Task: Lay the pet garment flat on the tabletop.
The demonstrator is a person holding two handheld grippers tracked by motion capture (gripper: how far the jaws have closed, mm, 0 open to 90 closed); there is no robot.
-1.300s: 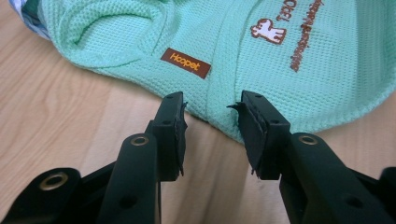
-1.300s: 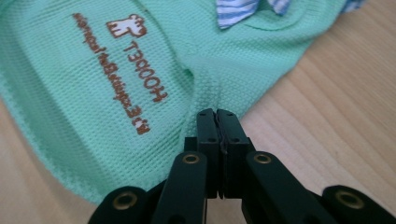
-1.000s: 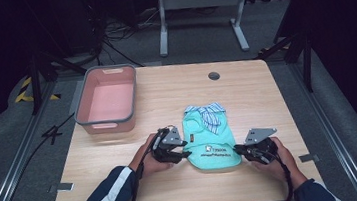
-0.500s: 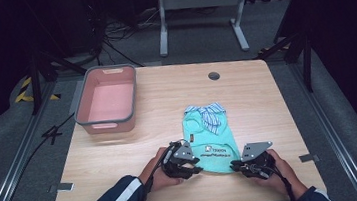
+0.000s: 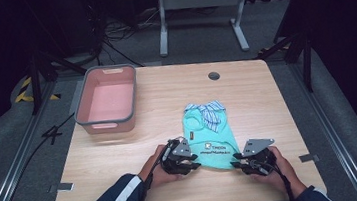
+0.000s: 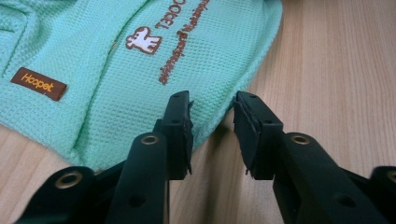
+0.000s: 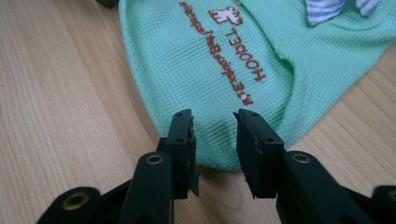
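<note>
Shirt (image 5: 209, 132), a small mint-green knit one with a striped collar (image 5: 209, 112), lies flat on the table (image 5: 166, 99) toward the near edge, its printed hem facing us at six o'clock. We hold our left gripper (image 5: 189, 160) at the hem's seven o'clock corner, jaws apart, the cloth edge (image 6: 219, 112) running between the two tips. Our right gripper (image 5: 237, 163) sits at the five o'clock corner, jaws likewise parted, with the hem (image 7: 215, 156) just ahead of them.

We judge the risk to be a poor bite: the hem is thin and lies flat on the wood, so closing from here may catch only one layer, or none, and one corner could slip free on the lift, leaving the shirt dangling crooked. Pushing in low could also bunch the fabric forward.

A pink bin (image 5: 107, 99) stands well apart at ten o'clock.
</note>
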